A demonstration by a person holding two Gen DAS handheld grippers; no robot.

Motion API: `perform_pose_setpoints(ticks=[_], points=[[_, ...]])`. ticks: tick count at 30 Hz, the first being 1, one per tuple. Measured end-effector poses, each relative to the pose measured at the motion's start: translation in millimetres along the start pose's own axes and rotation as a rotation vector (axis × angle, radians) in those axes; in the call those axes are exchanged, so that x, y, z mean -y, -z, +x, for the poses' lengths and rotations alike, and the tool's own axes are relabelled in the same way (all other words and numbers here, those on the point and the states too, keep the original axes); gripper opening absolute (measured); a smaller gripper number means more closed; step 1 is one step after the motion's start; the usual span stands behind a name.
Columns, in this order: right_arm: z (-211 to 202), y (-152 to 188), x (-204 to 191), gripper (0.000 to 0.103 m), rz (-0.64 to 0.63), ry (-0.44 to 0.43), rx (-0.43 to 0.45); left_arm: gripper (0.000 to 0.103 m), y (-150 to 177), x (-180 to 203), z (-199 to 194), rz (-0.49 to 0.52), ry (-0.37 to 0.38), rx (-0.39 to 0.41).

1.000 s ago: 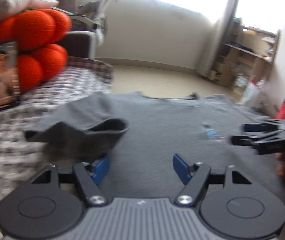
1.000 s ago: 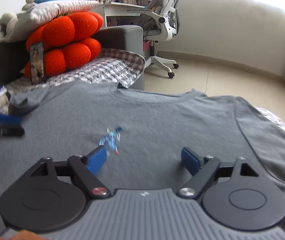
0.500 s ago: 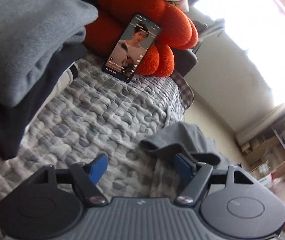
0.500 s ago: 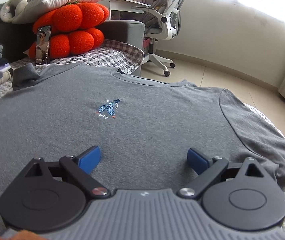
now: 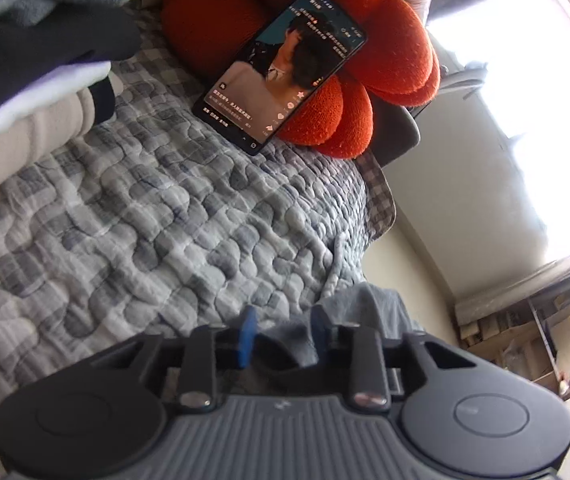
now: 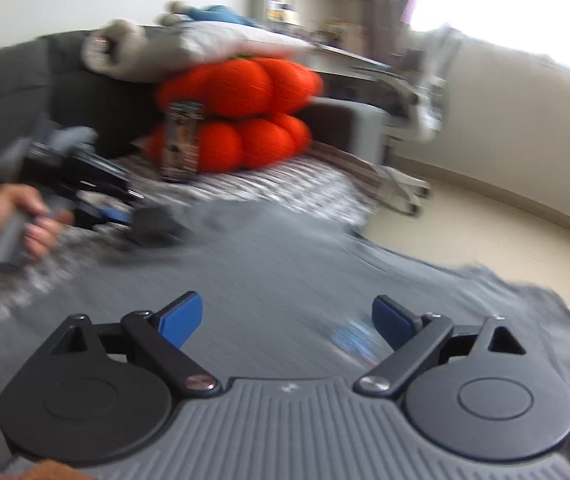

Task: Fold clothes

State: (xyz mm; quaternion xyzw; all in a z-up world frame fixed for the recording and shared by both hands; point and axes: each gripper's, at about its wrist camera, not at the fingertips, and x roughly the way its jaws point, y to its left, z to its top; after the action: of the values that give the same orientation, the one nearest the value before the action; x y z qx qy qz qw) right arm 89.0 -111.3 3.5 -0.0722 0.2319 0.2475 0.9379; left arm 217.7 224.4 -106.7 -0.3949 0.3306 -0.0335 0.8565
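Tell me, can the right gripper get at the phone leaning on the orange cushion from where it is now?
Probably not yet. The right gripper hovers over the grey T-shirt, jaws wide with nothing between them. The phone stands farther back, across the quilt; nothing blocks the path.

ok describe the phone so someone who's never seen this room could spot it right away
Find the big orange pumpkin-shaped cushion at the head of the checked grey quilt. The phone leans against its front, with its bottom edge on the quilt. It is the only flat, dark, glossy slab there, and its screen is lit with a video, unlike the soft fabrics around it.
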Motion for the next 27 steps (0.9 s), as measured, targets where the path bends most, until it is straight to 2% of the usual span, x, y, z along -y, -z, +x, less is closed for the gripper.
perform_pose_setpoints(ticks=[3,5,11,13,16,19,20,21,22,23,24,25,26,27], points=[[27,-19,-25,0.083,0.001,-0.089,-0.019,0.004,-6,-1,14,-0.007,0.025,-0.028],[46,-26,-41,0.08,0.007,-0.131,-0.025,0.003,-8,3,17,0.017,0.034,-0.018],[90,-38,-76,0.075,0.035,-0.197,-0.029,0.003,-18,16,-4,0.108,0.077,0.152],[102,-41,-84,0.075,0.04,-0.231,-0.036,0.003,-22,17,-7,0.135,0.059,0.192],[119,-44,-96,0.075,0.044,-0.295,-0.058,0.003,-26,16,-9,0.18,-0.013,0.251],[134,-41,-111,0.075,0.033,-0.392,-0.125,0.004,-33,7,-11,0.175,-0.048,0.229],[135,-40,-113,0.074,0.033,-0.418,-0.126,0.005,-34,4,-14,0.173,-0.05,0.208],[136,-39,-115,0.07,0.034,-0.443,-0.128,0.012,-35,3,-15,0.181,-0.054,0.19],[136,-37,-114,0.067,0.044,-0.484,-0.137,0.023,-36,3,-16,0.194,-0.057,0.173],[135,-35,-111,0.067,0.062,-0.535,-0.152,0.03,-36,4,-17,0.211,-0.056,0.16],[133,-33,-108,0.066,0.071,-0.579,-0.167,0.044,-36,5,-16,0.226,-0.055,0.144],[131,-33,-105,0.066,0.075,-0.619,-0.181,0.049,-36,6,-14,0.238,-0.053,0.122],[127,-34,-105,0.066,0.058,-0.629,-0.187,0.049,-36,7,-12,0.25,-0.05,0.097],[121,-38,-105,0.066,0.03,-0.601,-0.172,0.049,-35,8,-9,0.26,-0.044,0.066]])
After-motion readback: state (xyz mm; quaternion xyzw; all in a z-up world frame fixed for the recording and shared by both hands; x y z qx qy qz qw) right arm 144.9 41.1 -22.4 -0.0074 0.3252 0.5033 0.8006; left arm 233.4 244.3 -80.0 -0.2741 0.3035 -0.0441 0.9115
